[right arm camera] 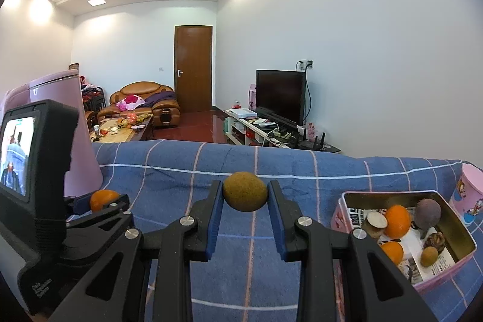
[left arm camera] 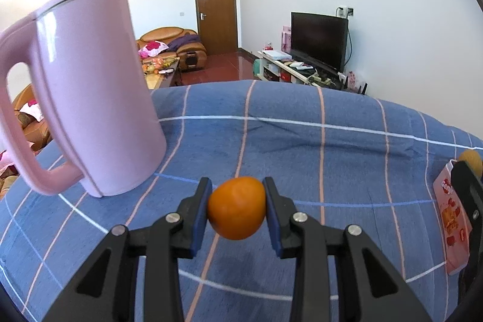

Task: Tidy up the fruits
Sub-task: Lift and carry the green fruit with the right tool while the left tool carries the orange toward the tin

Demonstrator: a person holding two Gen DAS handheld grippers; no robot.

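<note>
My left gripper (left arm camera: pixel 237 195) is shut on an orange fruit (left arm camera: pixel 237 208), held above the blue checked cloth (left arm camera: pixel 302 147). From the right wrist view that same orange fruit (right arm camera: pixel 102 199) shows at the left, in the left gripper's tips. My right gripper (right arm camera: pixel 245 190) is shut on a brownish-green round fruit (right arm camera: pixel 245 191), also lifted over the cloth. A pink tin box (right arm camera: pixel 341 216) at the right holds several fruits, among them two orange ones (right arm camera: pixel 398 221) and a dark purple one (right arm camera: pixel 427 212). The box (left arm camera: pixel 452 219) appears at the right edge in the left wrist view.
A tall pink kettle (left arm camera: pixel 90 92) stands on the cloth to the left, close to the left gripper. A pink printed cup (right arm camera: pixel 471 192) stands behind the tin box. Beyond the cloth's far edge lie a sofa (right arm camera: pixel 142 101), a low table and a TV (right arm camera: pixel 280 95).
</note>
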